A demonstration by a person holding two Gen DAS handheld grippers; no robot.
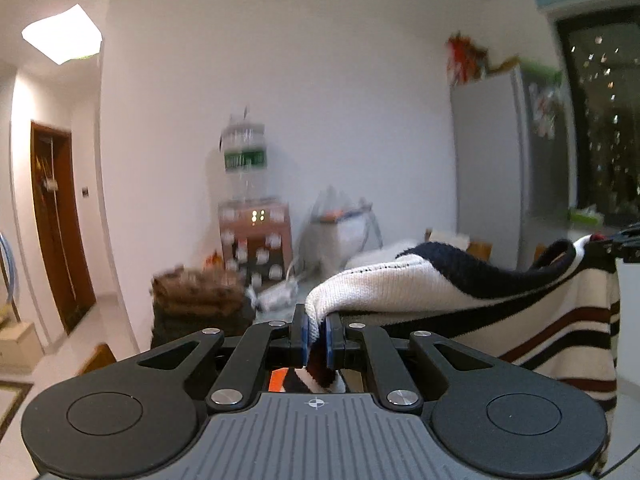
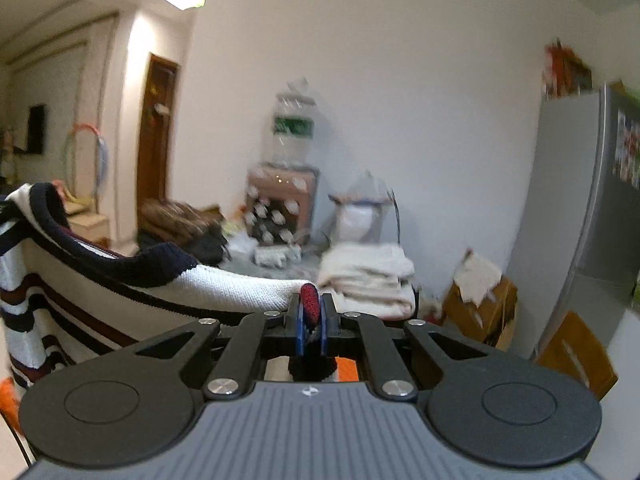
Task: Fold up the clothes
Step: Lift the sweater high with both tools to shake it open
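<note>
Left gripper [image 1: 316,330]: jaws nearly closed, pinching sweater [image 1: 460,292] white edge. Sweater stretches toward 3 o'clock, striped body hanging down. Right gripper [image 2: 311,326]: jaws nearly closed, clamping red-trimmed sweater [image 2: 132,280] edge; cloth runs toward 9 o'clock.

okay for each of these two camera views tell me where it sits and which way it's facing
Left wrist: on the left gripper, looking along its shut fingers at the striped sweater stretching rightward; the right gripper shows at the right edge.
Right wrist: on the right gripper, clamping the sweater's other end, which trails leftward.
Shared: the sweater, water dispenser, fridge, brown door.
</note>
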